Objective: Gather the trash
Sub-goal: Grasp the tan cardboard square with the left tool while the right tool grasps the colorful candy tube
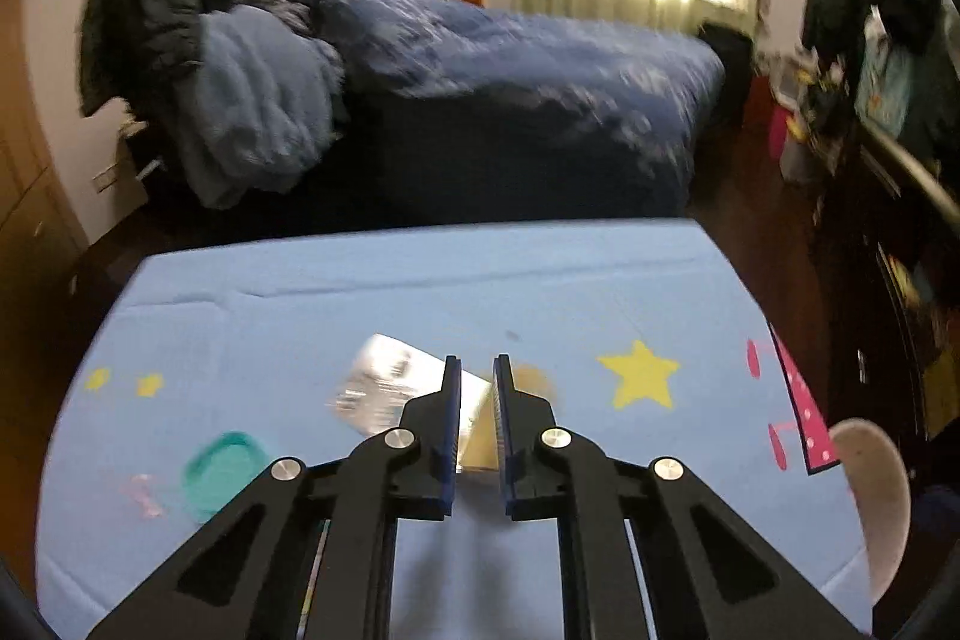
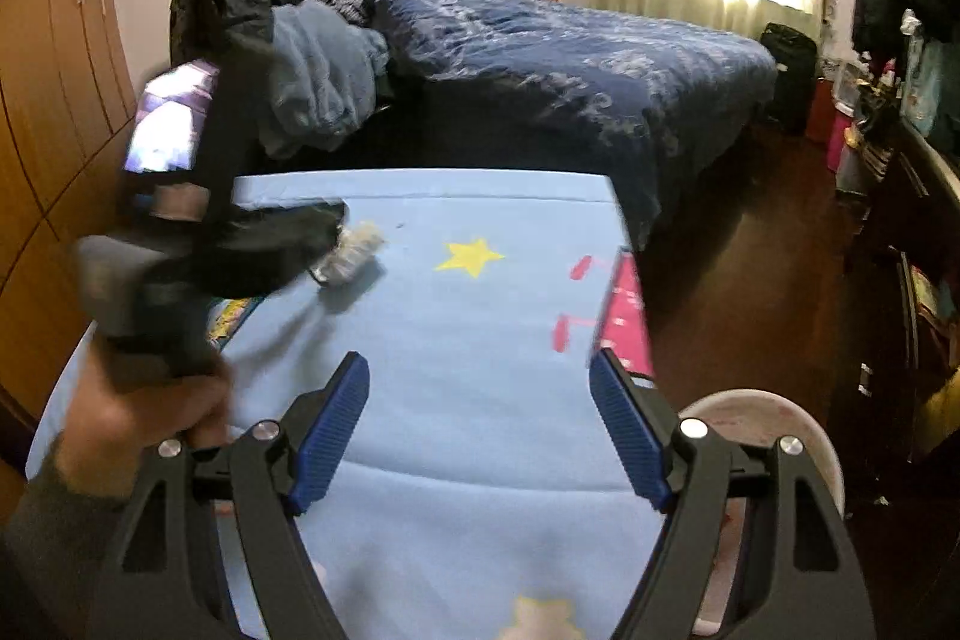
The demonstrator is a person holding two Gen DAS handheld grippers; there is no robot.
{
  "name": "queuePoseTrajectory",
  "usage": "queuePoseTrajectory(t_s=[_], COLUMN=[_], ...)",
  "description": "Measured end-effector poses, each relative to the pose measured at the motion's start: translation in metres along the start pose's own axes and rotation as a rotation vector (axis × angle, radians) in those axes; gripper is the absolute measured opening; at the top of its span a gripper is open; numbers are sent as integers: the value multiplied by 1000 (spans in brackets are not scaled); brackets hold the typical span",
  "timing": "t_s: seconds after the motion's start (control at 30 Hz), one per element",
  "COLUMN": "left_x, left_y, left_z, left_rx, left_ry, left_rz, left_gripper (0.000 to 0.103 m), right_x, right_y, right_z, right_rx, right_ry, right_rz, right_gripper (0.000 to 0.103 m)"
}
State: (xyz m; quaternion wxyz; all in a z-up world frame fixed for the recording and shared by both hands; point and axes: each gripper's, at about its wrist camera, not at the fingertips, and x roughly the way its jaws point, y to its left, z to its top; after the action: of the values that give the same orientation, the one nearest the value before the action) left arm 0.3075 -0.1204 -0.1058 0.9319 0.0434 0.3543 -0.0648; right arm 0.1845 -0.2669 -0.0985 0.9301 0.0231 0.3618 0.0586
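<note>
Bed (image 1: 528, 58) with dark quilt fills the back of the room; nearer, the table (image 1: 540, 280) under a blue starred cloth, still carrying litter; white bin (image 2: 774, 418) at its right edge, contents hidden. Left claw (image 1: 477, 370) closed on a crumpled wrapper (image 1: 384, 382), held at its near corner, apparently just above the cloth; right view shows it hanging off the tip. Right claw (image 2: 480, 370) open, empty, over bare cloth beside the bin. Teal lid (image 1: 222, 466) and a small pink scrap (image 1: 144, 493) remain at the left. Judgement: early to middle; one piece in hand, not yet binned; at least two pieces left.
</note>
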Motion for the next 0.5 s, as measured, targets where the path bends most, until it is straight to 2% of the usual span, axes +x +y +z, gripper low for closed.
queuePoseTrajectory(t_s=[0.17,0.33,0.5], left_x=[-32,-49,-49], left_y=[61,108,111], left_z=[1,-9,-11], left_rx=[-90,-165,-148], left_ry=[-45,-47,-40], left_rz=[74,108,75], left_gripper=[11,11,11], right_x=[45,89,111], right_y=[33,51,50], right_z=[21,37,49], right_rx=[-37,-82,-28], right_ry=[55,84,110], right_rz=[72,-5,-9], right_gripper=[77,77,77])
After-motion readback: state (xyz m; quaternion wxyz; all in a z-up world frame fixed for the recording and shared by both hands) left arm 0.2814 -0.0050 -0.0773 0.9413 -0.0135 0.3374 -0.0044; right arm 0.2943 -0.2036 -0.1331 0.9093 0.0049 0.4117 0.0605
